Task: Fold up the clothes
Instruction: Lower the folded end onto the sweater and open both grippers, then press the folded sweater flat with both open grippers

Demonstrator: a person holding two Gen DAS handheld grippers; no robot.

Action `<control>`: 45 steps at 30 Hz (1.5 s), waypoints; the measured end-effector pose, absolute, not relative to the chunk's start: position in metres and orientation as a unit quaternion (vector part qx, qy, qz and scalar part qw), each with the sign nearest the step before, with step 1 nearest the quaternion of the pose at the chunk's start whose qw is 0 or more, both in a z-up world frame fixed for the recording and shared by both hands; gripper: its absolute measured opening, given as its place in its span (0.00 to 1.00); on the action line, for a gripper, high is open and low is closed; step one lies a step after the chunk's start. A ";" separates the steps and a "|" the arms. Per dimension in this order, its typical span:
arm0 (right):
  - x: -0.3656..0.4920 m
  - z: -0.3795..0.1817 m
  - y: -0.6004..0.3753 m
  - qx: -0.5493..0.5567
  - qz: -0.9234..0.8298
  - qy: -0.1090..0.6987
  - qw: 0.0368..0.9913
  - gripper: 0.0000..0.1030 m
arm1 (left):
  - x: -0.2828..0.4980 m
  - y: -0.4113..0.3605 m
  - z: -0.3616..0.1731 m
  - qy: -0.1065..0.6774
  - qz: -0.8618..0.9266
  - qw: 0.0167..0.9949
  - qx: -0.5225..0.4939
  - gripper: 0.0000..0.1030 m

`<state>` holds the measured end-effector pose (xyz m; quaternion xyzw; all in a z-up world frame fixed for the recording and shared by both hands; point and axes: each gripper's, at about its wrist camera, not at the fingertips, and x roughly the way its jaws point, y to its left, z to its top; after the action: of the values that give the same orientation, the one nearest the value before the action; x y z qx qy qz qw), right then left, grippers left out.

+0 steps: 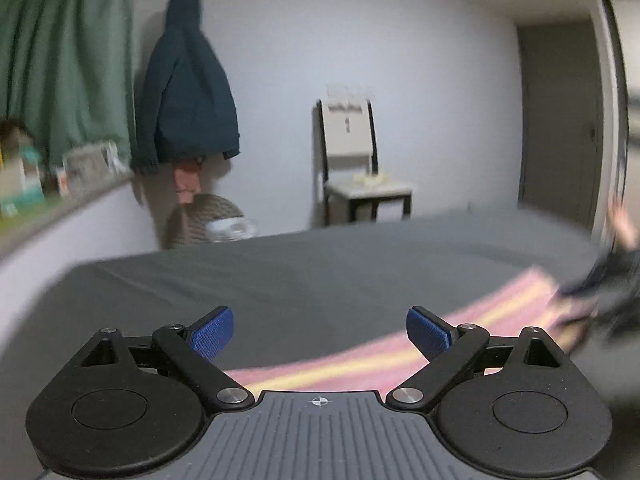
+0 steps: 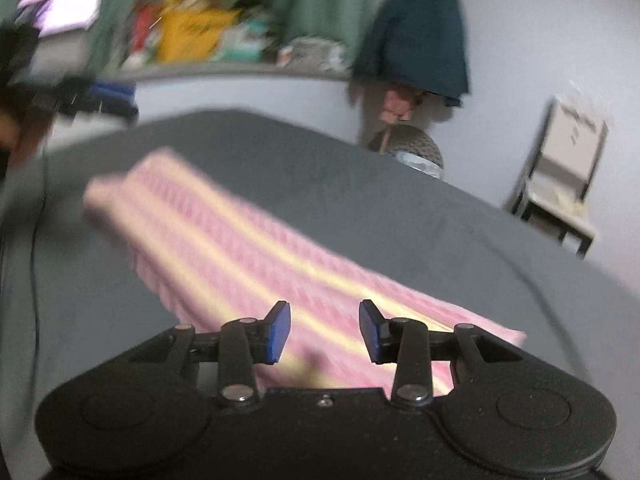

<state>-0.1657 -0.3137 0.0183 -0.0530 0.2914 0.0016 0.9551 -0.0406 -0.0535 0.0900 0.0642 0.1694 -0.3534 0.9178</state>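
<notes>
A pink cloth with yellow stripes [image 2: 248, 248] lies folded into a long band across the grey bed [image 2: 360, 184]. My right gripper [image 2: 324, 330] hovers open just above the cloth's near end, nothing between its blue pads. In the left wrist view the same cloth [image 1: 360, 356] runs from under my left gripper [image 1: 320, 334] toward the right, where the right gripper [image 1: 600, 284] shows as a dark blur. My left gripper is wide open and holds nothing. In the right wrist view the left gripper [image 2: 100, 98] is a blurred shape at the far left, clear of the cloth.
A dark blue jacket [image 1: 188, 84] hangs on the white wall, with a woven basket [image 1: 212, 220] under it. A chair [image 1: 360, 168] stands by the wall beyond the bed. A ledge with boxes and bags [image 2: 200, 36] runs under a green curtain [image 1: 64, 52]. A door [image 1: 560, 120] is at the right.
</notes>
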 end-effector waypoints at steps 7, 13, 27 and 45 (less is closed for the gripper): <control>-0.108 -0.026 -0.304 0.094 -0.092 0.321 0.938 0.36 | -0.036 -0.106 0.032 0.239 -0.357 0.903 0.014 0.92; -0.113 -0.040 -0.282 0.033 -0.113 0.336 0.935 0.39 | -0.013 -0.114 -0.020 0.363 -0.343 0.866 -0.012 0.92; -0.113 0.006 -0.272 0.072 -0.179 0.327 0.925 0.58 | -0.038 -0.095 -0.005 0.339 -0.329 0.871 -0.134 0.92; -0.131 -0.043 -0.268 0.021 -0.095 0.297 0.950 0.68 | -0.040 -0.108 0.034 0.227 -0.328 0.910 -0.113 0.92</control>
<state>-0.1305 -0.2679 -0.0430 0.0212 0.2969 -0.0953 0.9499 -0.0400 -0.1080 0.0342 -0.1133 0.2266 -0.3281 0.9100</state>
